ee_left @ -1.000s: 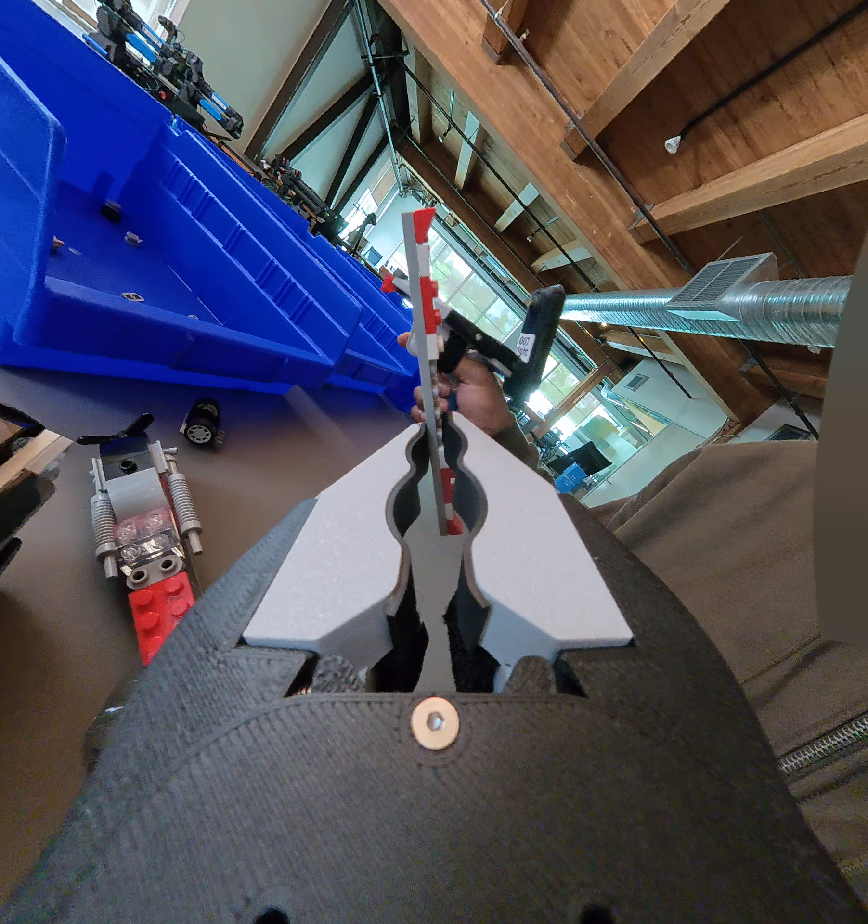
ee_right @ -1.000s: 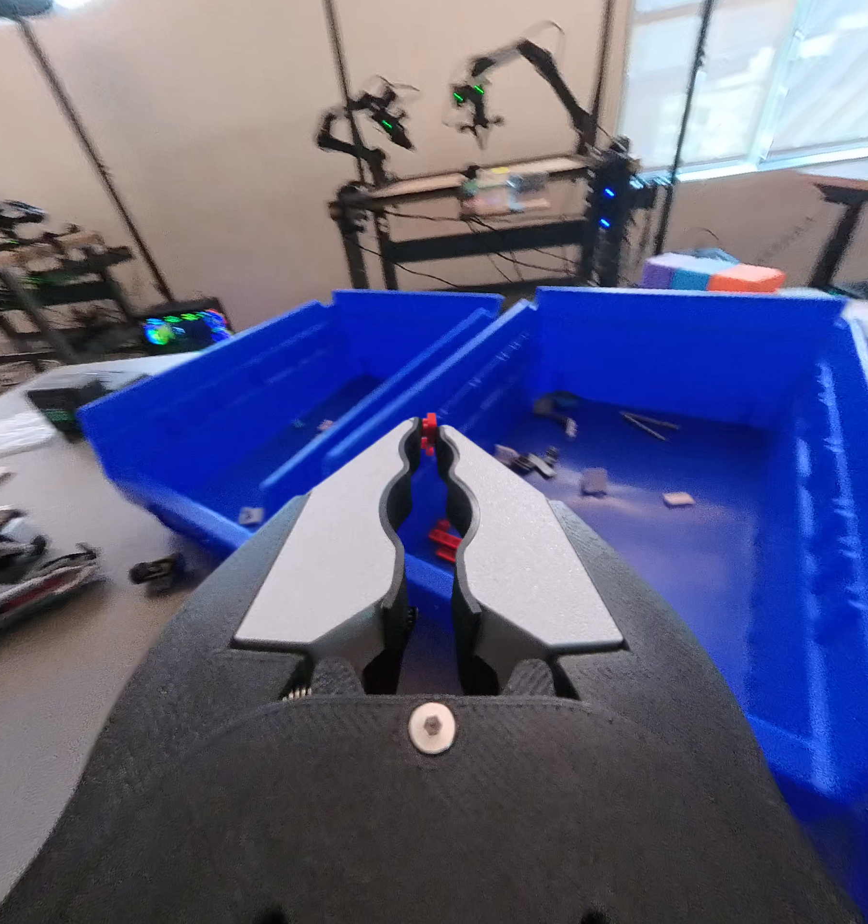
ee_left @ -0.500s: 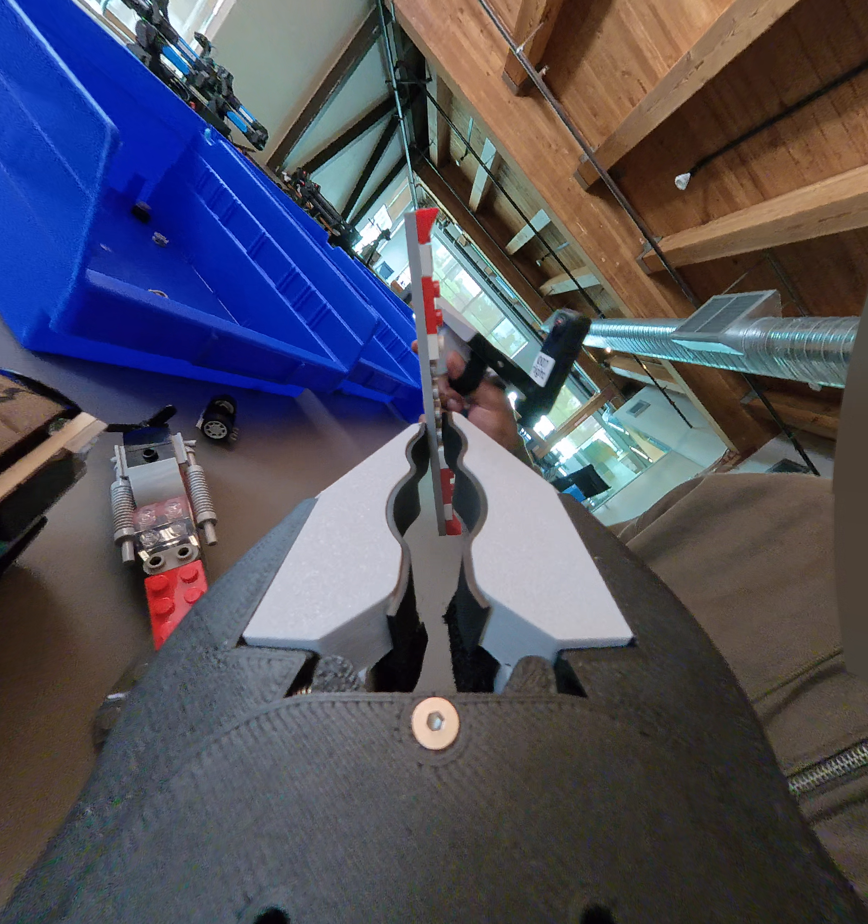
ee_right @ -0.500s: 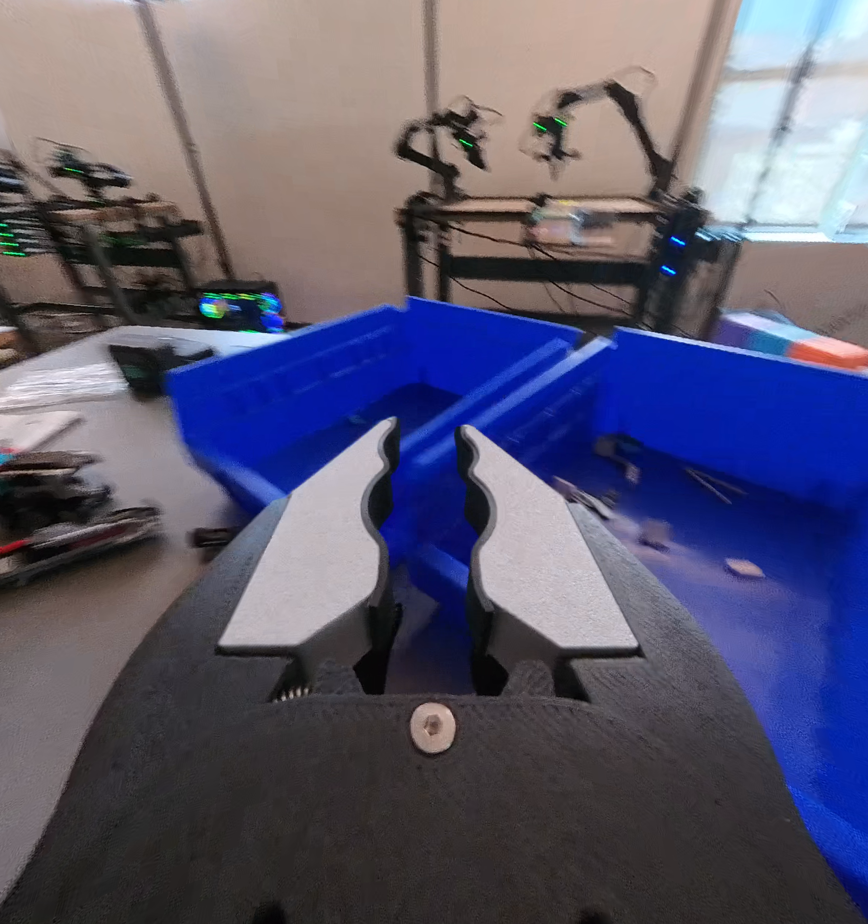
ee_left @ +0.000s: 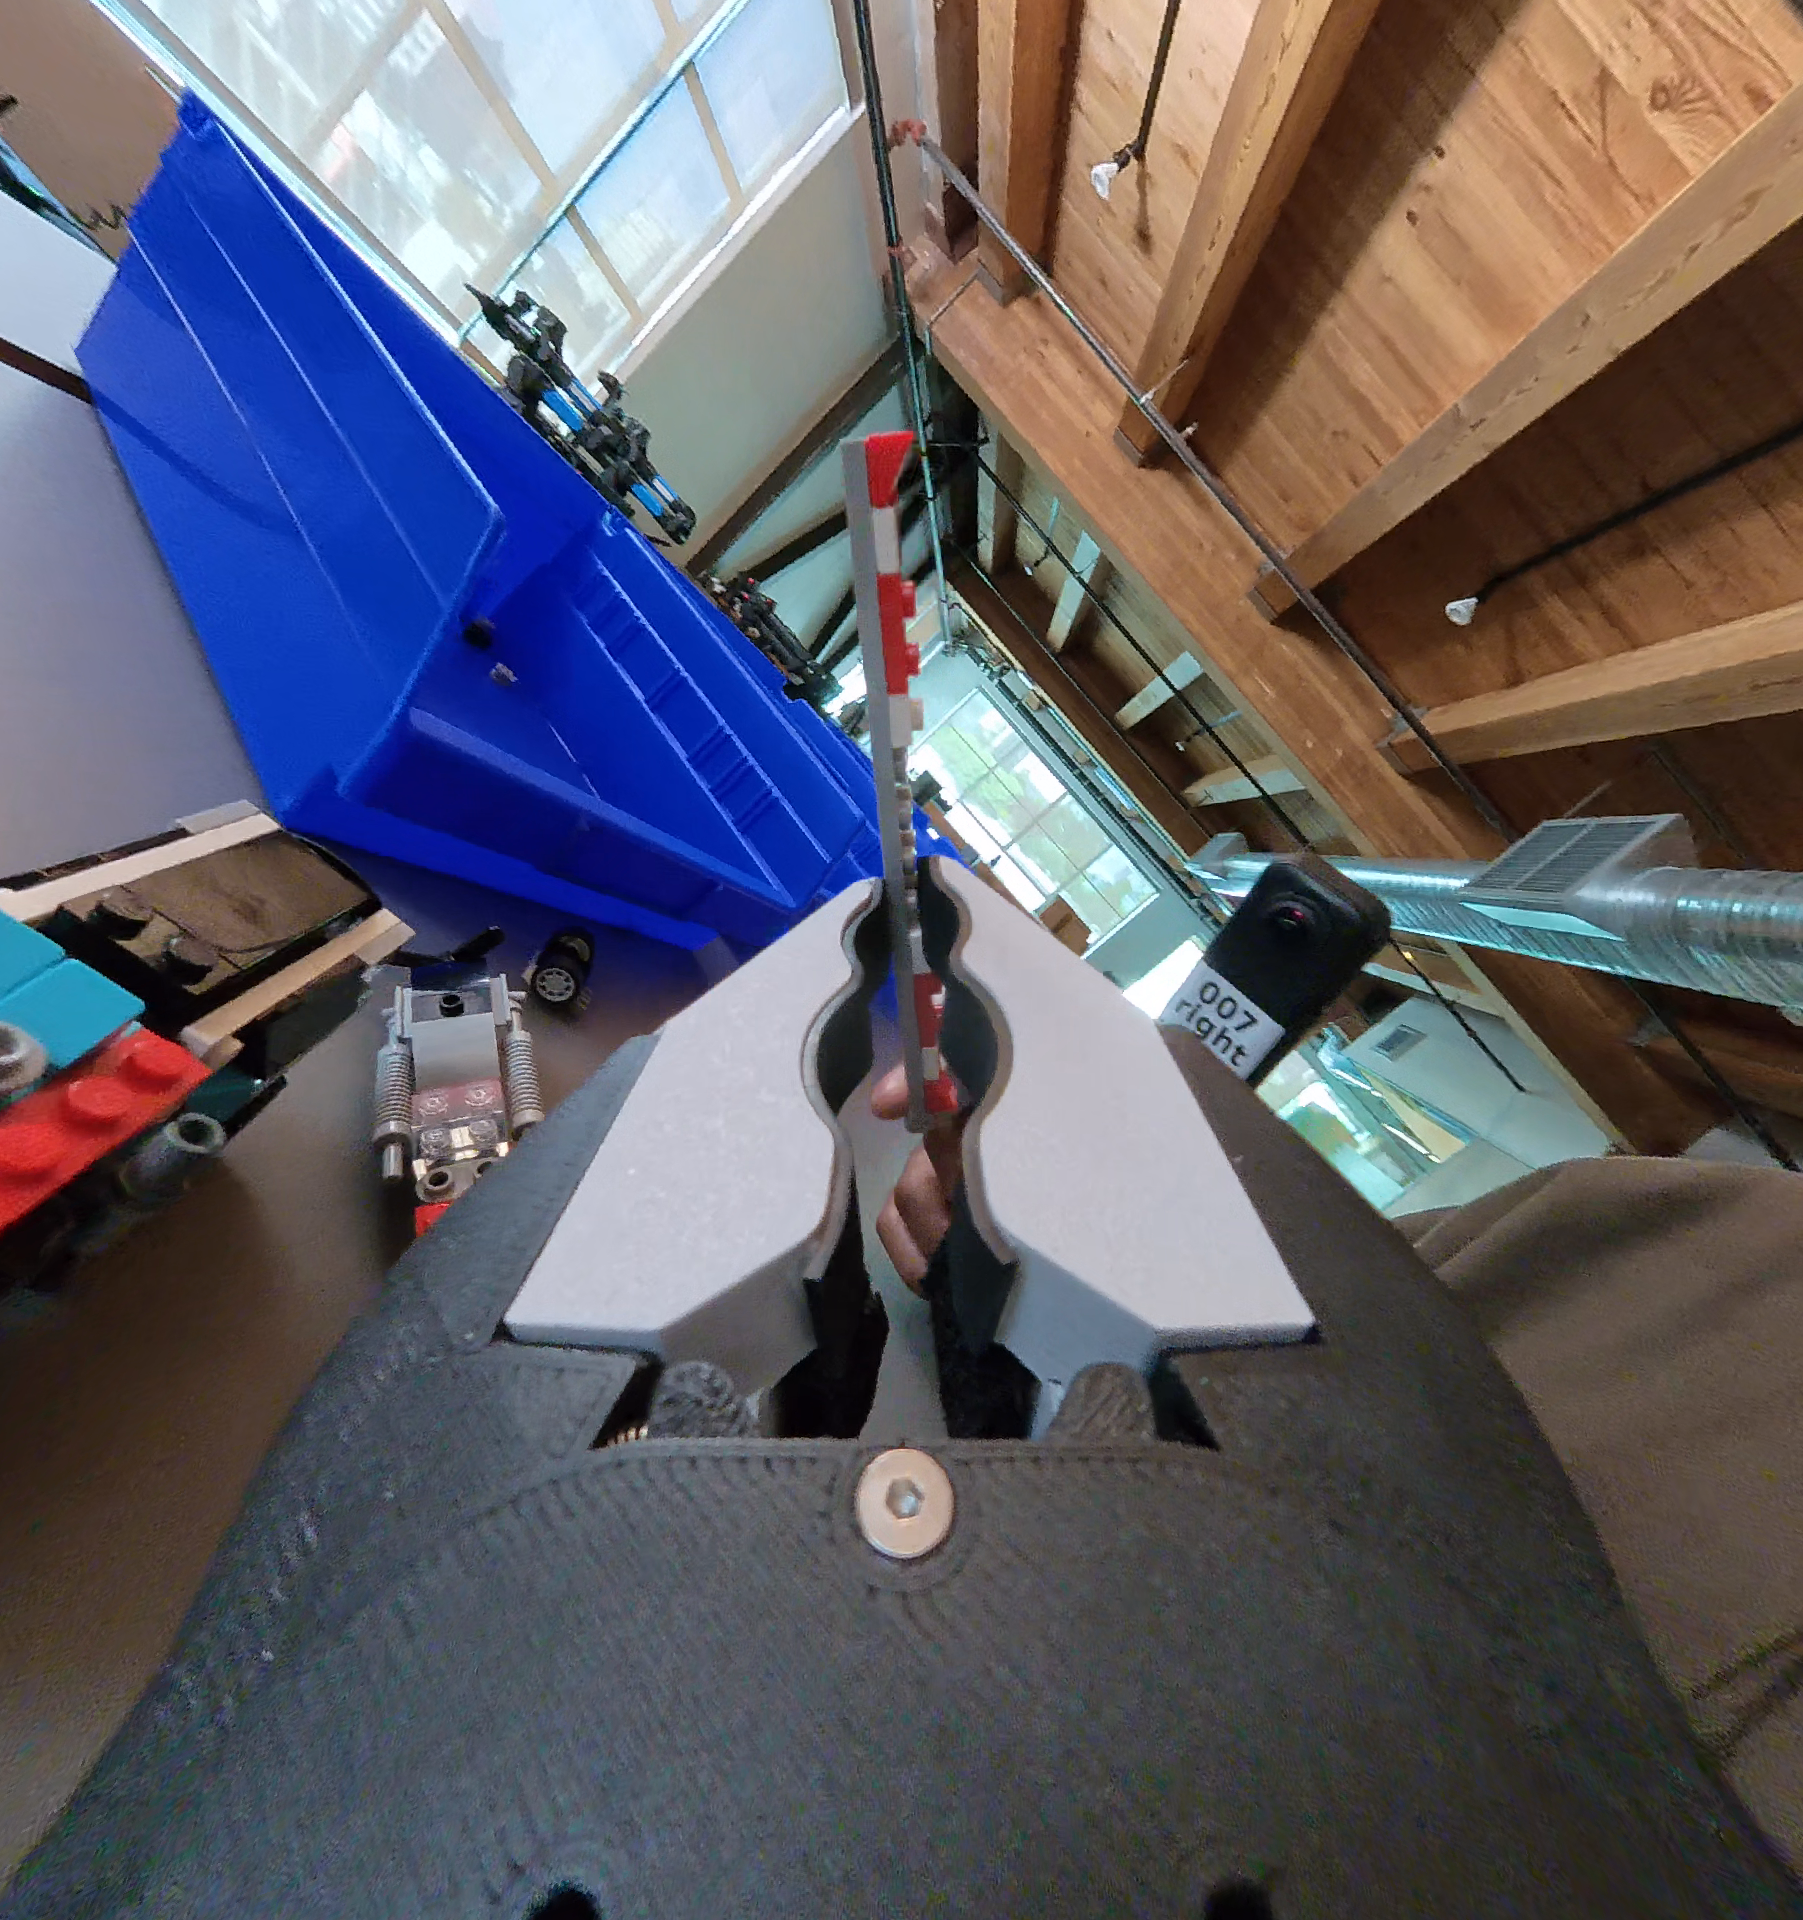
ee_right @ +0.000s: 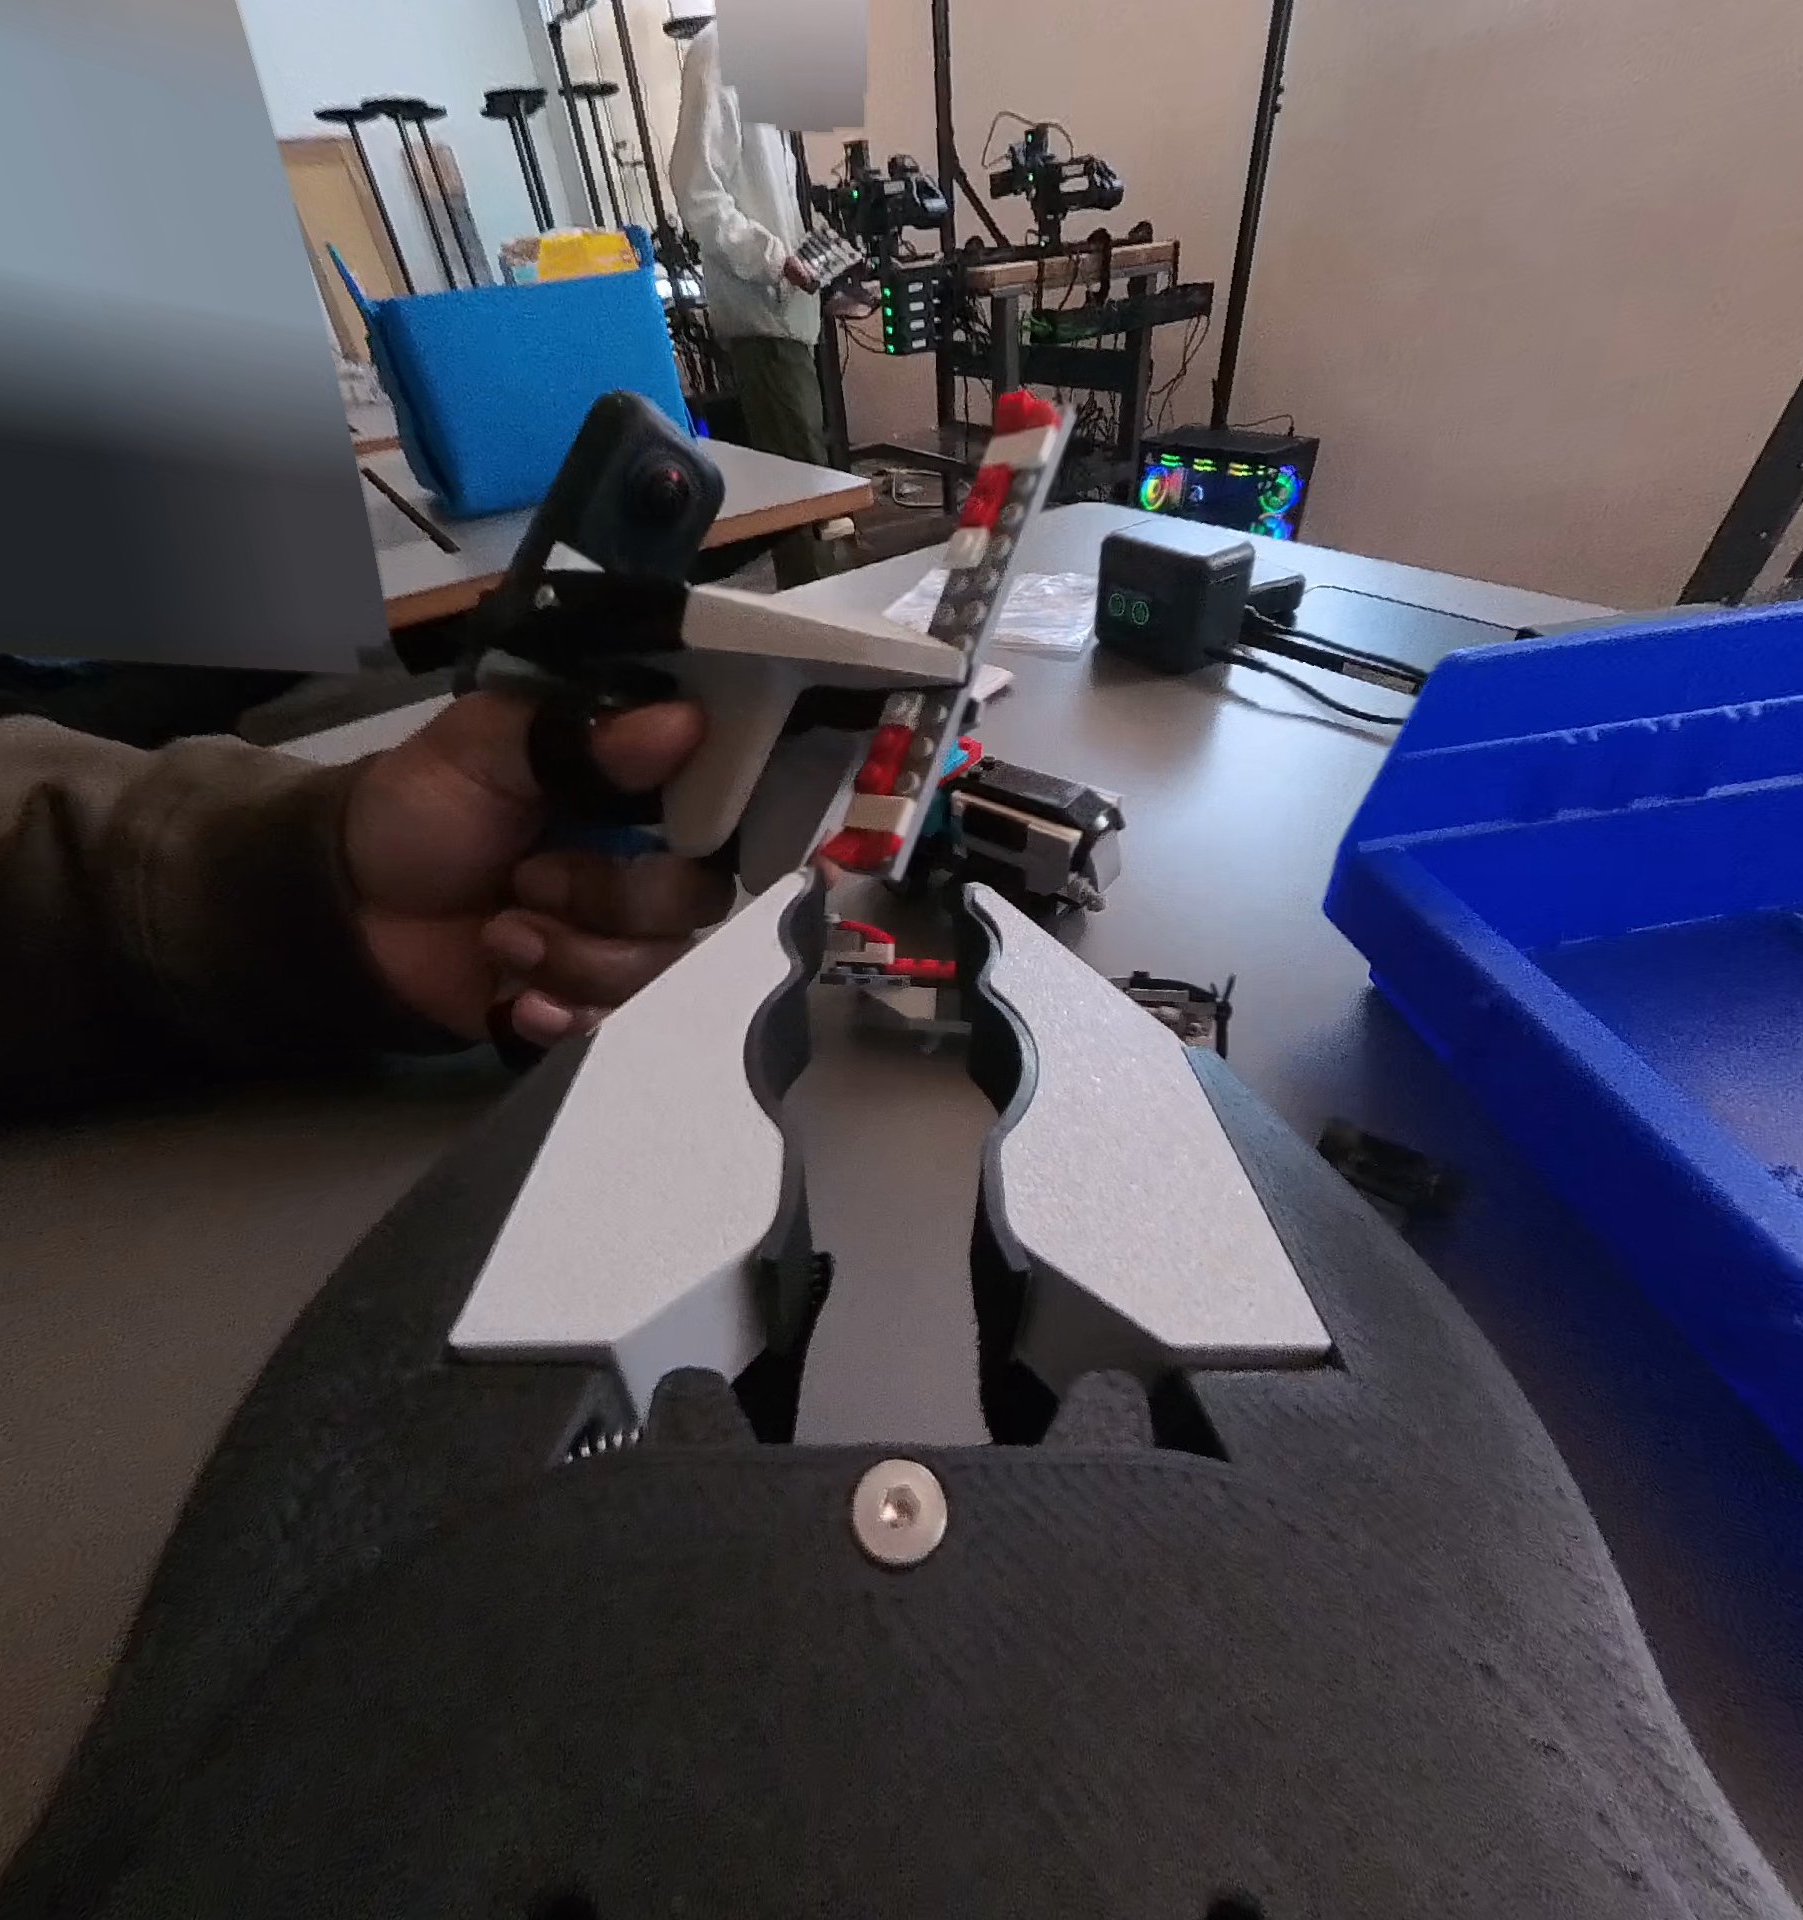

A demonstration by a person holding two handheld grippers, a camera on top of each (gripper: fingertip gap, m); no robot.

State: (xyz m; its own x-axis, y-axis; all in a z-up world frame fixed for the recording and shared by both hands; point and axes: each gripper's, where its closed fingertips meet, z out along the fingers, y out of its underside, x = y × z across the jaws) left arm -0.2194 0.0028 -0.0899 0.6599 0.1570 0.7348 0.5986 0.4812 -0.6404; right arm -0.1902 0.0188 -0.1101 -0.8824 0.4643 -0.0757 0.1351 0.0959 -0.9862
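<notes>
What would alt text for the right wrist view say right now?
The right gripper is open and empty, aimed at the left gripper, which is held in a hand and clamps a long grey strip of red and white toy bricks. Behind it, brick models lie on a grey table; a blue bin sits at right.

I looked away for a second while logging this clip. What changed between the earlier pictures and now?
The right gripper let go of a small red piece over the blue plastic bins, opened, and swung left to face the left gripper. Unchanged: the left gripper stays clamped on the long grey brick strip with red and white pieces.
</notes>
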